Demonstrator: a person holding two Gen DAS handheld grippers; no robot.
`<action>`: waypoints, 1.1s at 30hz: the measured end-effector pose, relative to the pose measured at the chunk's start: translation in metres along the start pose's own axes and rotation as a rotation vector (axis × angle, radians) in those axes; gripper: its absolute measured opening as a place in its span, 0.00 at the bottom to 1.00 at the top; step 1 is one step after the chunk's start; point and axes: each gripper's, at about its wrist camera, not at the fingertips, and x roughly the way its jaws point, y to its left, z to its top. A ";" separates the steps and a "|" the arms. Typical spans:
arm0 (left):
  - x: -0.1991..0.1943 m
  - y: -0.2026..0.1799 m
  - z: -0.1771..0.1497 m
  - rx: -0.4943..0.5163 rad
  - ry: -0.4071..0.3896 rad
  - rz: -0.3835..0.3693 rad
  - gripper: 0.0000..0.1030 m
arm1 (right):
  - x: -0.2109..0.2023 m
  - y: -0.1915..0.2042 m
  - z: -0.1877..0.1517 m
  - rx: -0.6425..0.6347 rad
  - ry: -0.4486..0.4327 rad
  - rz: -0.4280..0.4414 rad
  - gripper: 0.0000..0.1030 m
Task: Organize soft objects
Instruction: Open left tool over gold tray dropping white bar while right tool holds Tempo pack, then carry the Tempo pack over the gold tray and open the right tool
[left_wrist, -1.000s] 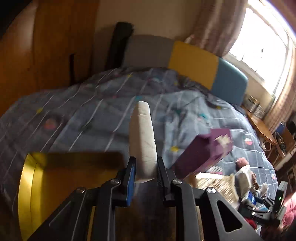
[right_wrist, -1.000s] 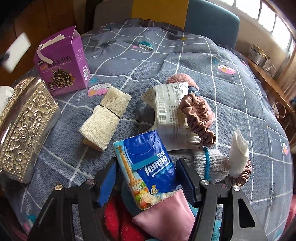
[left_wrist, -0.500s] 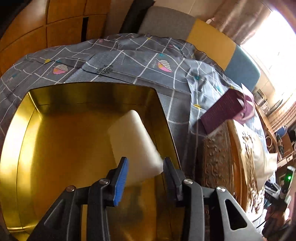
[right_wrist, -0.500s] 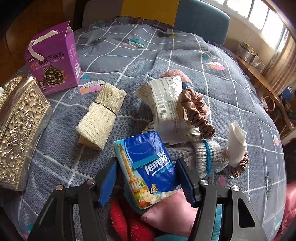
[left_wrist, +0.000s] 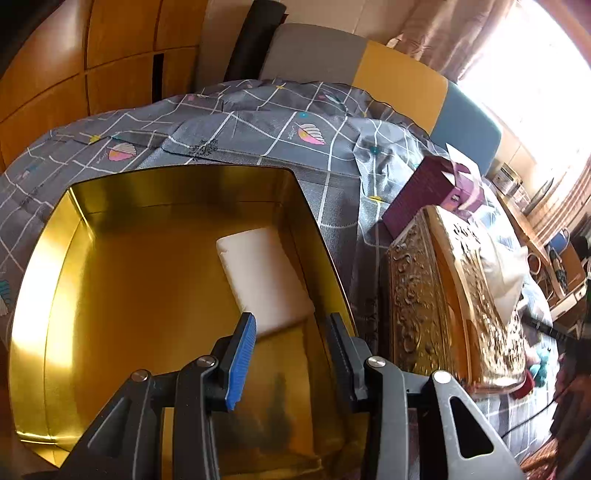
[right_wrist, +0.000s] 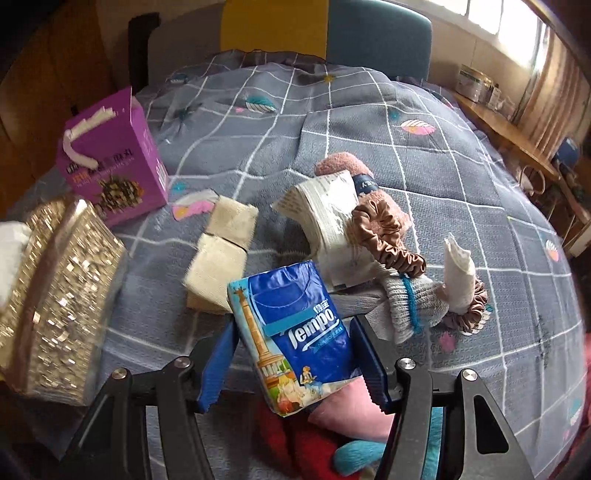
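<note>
Left wrist view: the left gripper (left_wrist: 290, 354) stood part open and empty, its jaws clear of the white sponge (left_wrist: 264, 278) lying just ahead in the gold tin (left_wrist: 40, 295); it looked light and squashy, best pinched across its narrow sides. Right wrist view: the right gripper (right_wrist: 293, 363) clamped the tissue pack (right_wrist: 295, 339) by its long edges; soft, with a slippery-looking wrapper.

White sponge block (left_wrist: 264, 277) lies flat inside my gold tin (left_wrist: 44, 295), against its right wall; blue Tempo tissue pack (right_wrist: 295, 332) stands upright.
</note>
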 end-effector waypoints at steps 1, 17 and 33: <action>-0.002 0.000 -0.002 0.004 -0.002 -0.002 0.38 | -0.002 0.001 0.004 0.017 0.001 0.012 0.61; -0.031 0.009 -0.007 0.030 -0.059 0.027 0.38 | -0.016 0.084 0.111 0.073 -0.091 0.143 0.61; -0.054 0.033 -0.004 -0.021 -0.143 0.089 0.38 | -0.068 0.280 0.028 -0.513 -0.065 0.477 0.61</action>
